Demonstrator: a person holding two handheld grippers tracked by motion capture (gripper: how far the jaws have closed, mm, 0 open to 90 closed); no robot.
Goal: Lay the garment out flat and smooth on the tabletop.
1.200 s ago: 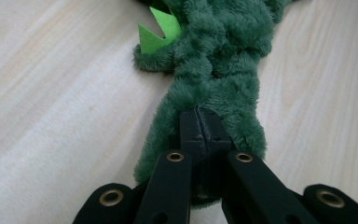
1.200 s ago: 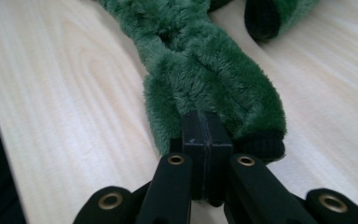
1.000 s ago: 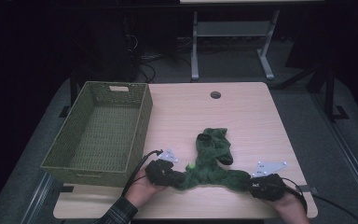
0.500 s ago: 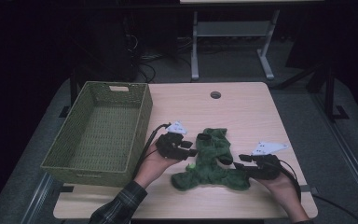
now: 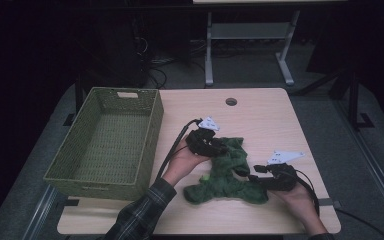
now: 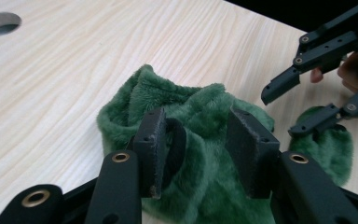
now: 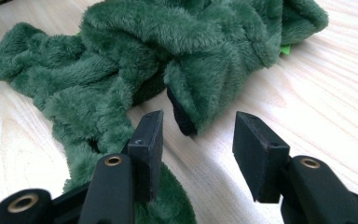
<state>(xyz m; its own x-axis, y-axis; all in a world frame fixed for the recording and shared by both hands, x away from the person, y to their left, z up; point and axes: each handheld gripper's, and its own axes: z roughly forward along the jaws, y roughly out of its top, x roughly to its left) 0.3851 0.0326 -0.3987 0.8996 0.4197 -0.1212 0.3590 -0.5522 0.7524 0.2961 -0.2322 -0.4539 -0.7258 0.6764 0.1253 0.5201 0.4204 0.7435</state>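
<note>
The green fuzzy cloth (image 5: 226, 175) looked soft and floppy; both claws, left (image 5: 219, 148) and right (image 5: 254, 176), were let go, best pinching a thick fold.

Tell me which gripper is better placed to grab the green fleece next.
Left, probably. The left gripper has open jaws straddling a raised fold of the green fleece; the right gripper has mostly bare table between its jaws.

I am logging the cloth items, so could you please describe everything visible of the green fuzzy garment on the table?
The dark green plush fleece garment lies crumpled on the light wooden table, right of the green woven basket. It has black trim at an opening and a small bright green tag. The left gripper straddles a raised fold, fingers open; the right gripper stands open at its near edge.
</note>
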